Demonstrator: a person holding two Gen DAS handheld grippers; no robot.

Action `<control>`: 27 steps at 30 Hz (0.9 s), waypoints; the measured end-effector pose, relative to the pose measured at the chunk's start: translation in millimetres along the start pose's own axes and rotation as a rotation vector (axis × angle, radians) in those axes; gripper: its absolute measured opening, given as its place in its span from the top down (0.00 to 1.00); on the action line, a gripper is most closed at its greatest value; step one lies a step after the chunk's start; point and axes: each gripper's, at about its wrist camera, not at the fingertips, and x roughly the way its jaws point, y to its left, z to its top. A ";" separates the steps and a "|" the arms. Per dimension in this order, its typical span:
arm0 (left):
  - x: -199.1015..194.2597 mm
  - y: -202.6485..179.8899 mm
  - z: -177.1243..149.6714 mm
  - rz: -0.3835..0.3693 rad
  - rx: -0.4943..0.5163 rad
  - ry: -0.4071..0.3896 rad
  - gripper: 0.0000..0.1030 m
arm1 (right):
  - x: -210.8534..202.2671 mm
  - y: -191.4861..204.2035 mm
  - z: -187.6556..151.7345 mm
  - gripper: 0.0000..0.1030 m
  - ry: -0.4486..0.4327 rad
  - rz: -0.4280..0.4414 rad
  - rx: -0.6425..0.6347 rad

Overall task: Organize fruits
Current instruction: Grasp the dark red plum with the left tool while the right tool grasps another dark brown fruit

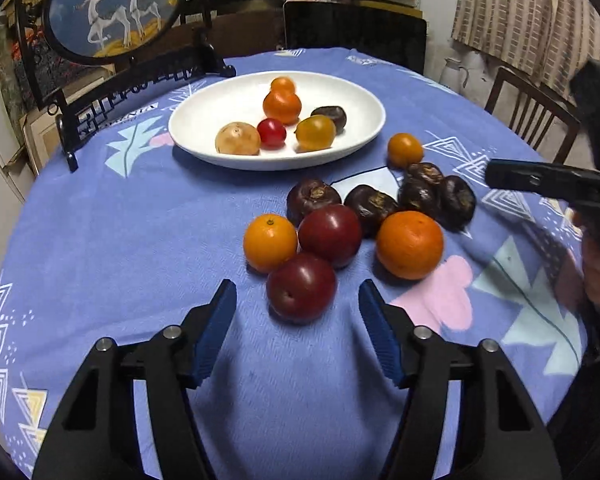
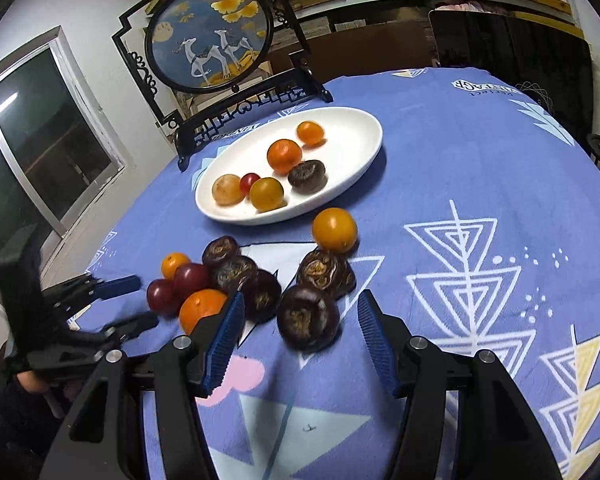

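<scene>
A white oval plate [image 1: 204, 120] [image 2: 352, 128] holds several fruits: oranges, a red cherry tomato, a yellow one, a tan one and a dark chestnut. Loose fruit lies on the blue cloth nearer me. My left gripper [image 1: 298, 300] is open, its fingers either side of a dark red plum [image 1: 301, 287]. Behind it lie a second plum [image 1: 330, 235], two oranges [image 1: 270, 243] [image 1: 410, 245] and several dark water chestnuts [image 1: 420, 196]. My right gripper [image 2: 300, 314] is open around a dark water chestnut [image 2: 308, 322]. It also shows in the left view [image 1: 496, 174].
A black framed deer screen [image 1: 112, 12] [image 2: 210, 36] stands behind the plate. A small orange [image 1: 405, 150] [image 2: 335, 230] lies alone by the plate. Chairs stand beyond the round table's far edge [image 1: 380, 54]. The left gripper shows in the right view [image 2: 128, 300].
</scene>
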 end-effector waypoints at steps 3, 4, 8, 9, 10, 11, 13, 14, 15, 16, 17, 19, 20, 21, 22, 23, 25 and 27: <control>26.4 2.1 0.5 0.014 -0.004 0.076 0.48 | -1.4 -1.9 -3.1 0.42 0.012 -0.002 -0.002; 22.8 3.9 1.9 -0.007 -0.017 0.050 0.56 | -1.5 -2.1 -5.3 0.42 0.020 -0.004 -0.011; 12.2 0.0 -1.2 -0.021 -0.001 -0.011 0.64 | 2.1 0.4 -14.9 0.46 0.051 -0.021 -0.053; 4.4 -0.2 -2.4 -0.027 -0.002 -0.051 0.64 | 3.4 0.9 -15.4 0.47 0.056 -0.023 -0.058; 0.3 0.5 -2.8 -0.037 -0.007 -0.074 0.64 | 5.2 2.0 -16.6 0.47 0.061 -0.028 -0.063; -4.7 1.2 -4.2 -0.045 -0.017 -0.099 0.64 | 6.2 2.4 -16.7 0.47 0.062 -0.031 -0.066; -6.9 2.1 -6.3 -0.046 -0.033 -0.106 0.64 | 8.0 5.8 -15.4 0.47 0.061 -0.032 -0.073; -7.3 3.1 -6.6 -0.047 -0.042 -0.108 0.64 | 8.7 7.3 -14.9 0.47 0.063 -0.035 -0.077; -8.4 4.8 -6.9 -0.046 -0.053 -0.113 0.64 | 10.5 9.0 -13.8 0.47 0.067 -0.042 -0.084; -8.5 6.0 -6.4 -0.047 -0.060 -0.117 0.64 | 13.4 11.7 -12.8 0.47 0.075 -0.058 -0.095; -9.2 6.8 -6.0 -0.048 -0.065 -0.119 0.64 | 16.5 14.0 -11.8 0.47 0.082 -0.082 -0.104; -10.0 8.5 -5.8 -0.050 -0.072 -0.122 0.64 | 22.0 17.2 -9.5 0.47 0.092 -0.120 -0.115; -10.1 8.4 -5.9 -0.051 -0.072 -0.123 0.64 | 25.3 19.3 -8.3 0.47 0.099 -0.139 -0.120; -10.3 8.1 -6.2 -0.053 -0.073 -0.124 0.64 | 27.2 20.6 -7.7 0.47 0.104 -0.150 -0.125; -10.2 8.3 -6.1 -0.054 -0.075 -0.124 0.64 | 29.8 23.8 -6.8 0.47 0.109 -0.169 -0.137; -9.1 9.4 -5.9 -0.055 -0.075 -0.122 0.64 | 31.9 26.5 -6.3 0.47 0.110 -0.181 -0.149; -8.3 10.0 -6.0 -0.055 -0.080 -0.119 0.64 | 36.6 31.7 -4.7 0.47 0.115 -0.208 -0.173; -8.1 11.1 -6.1 -0.055 -0.084 -0.119 0.64 | 41.5 34.9 -4.1 0.47 0.123 -0.230 -0.185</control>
